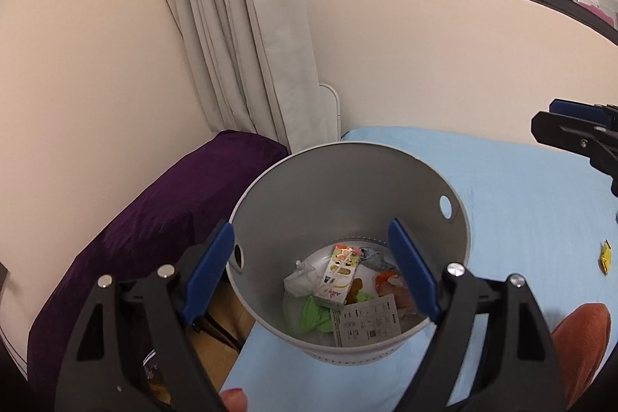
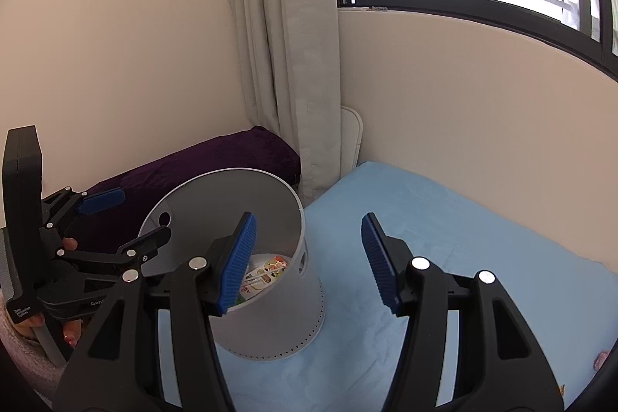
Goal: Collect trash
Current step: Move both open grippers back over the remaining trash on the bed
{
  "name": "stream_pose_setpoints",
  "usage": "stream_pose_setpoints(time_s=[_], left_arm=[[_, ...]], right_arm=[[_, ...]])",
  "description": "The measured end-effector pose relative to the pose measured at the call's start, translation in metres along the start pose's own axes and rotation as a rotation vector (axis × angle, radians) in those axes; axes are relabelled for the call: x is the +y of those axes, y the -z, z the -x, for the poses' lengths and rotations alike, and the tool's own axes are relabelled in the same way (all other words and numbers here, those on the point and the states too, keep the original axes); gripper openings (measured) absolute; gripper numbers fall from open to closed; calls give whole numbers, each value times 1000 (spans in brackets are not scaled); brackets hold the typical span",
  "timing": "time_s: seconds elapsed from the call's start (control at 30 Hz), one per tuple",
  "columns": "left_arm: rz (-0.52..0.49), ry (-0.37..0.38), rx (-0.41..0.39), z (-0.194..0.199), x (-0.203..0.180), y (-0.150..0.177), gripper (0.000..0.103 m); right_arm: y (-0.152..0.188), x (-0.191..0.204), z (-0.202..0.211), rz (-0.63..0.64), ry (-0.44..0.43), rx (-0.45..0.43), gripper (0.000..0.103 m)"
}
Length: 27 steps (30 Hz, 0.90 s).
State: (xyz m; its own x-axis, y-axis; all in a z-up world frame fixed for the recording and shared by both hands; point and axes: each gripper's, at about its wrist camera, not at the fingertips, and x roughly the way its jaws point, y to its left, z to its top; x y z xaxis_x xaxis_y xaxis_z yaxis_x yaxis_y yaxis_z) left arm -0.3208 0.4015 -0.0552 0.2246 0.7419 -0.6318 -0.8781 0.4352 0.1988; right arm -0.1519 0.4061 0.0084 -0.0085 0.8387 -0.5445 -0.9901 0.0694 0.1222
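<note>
The bin (image 1: 347, 188) looks like matt grey metal or plastic, smooth, its base ring perforated. The bed (image 1: 521, 188) wears soft light-blue cloth, faintly napped. The cushion (image 1: 162, 203) is purple velvet. The curtain (image 1: 239, 26) is matt beige fabric. A glossy printed carton (image 1: 338, 275) lies beside crumpled paper (image 1: 299, 282).
</note>
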Motion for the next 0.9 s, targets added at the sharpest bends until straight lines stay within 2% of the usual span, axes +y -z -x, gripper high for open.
stream_pose_setpoints(time_s=[0.23, 0.4, 0.6, 0.9], left_arm=[[-57, 43, -22, 8, -35, -3, 82], [-114, 122, -36, 8, -78, -9, 82], [-219, 271, -67, 10, -159, -12, 82], [-407, 521, -98, 35, -303, 4, 82]], right_arm=[[20, -25, 31, -39, 63, -24, 55], [47, -60, 67, -104, 172, -58, 55], [104, -122, 130, -245, 365, -96, 55], [203, -209, 239, -453, 740, -94, 55]])
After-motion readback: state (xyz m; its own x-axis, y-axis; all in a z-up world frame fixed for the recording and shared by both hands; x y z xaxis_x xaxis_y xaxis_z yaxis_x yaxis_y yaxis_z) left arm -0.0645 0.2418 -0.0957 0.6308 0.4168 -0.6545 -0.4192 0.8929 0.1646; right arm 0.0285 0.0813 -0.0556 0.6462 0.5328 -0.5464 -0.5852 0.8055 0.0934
